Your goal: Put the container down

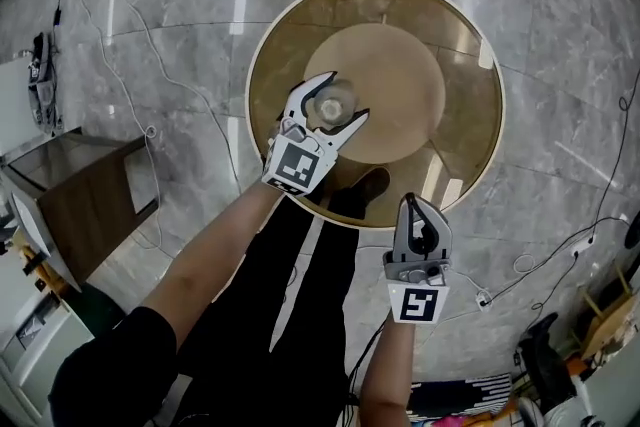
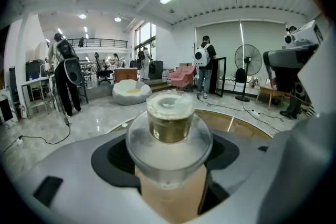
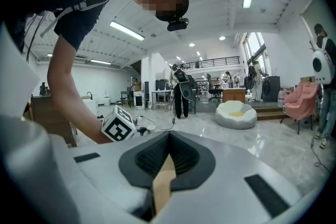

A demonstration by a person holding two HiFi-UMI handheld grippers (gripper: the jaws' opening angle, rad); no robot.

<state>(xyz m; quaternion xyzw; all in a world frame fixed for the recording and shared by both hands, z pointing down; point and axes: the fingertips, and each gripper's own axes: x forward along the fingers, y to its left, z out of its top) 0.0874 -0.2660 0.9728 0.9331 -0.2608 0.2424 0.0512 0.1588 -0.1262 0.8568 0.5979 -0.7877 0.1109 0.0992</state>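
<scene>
Left gripper [image 1: 343, 98] is clamped on the container [image 2: 169, 134], jaws spread around its clear body, gold cap poking up above them. It hangs over the left side of the round table [image 1: 478, 130]; whether the base touches the top, I can't tell. Right gripper [image 1: 412, 205] sits pinched together and empty, off the table's near edge, above the floor [image 1: 560, 145].

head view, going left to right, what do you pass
wooden cabinet → left claw shut on the container → right claw, shut with nothing in it. The round table spans both claws, so it is left out.
</scene>
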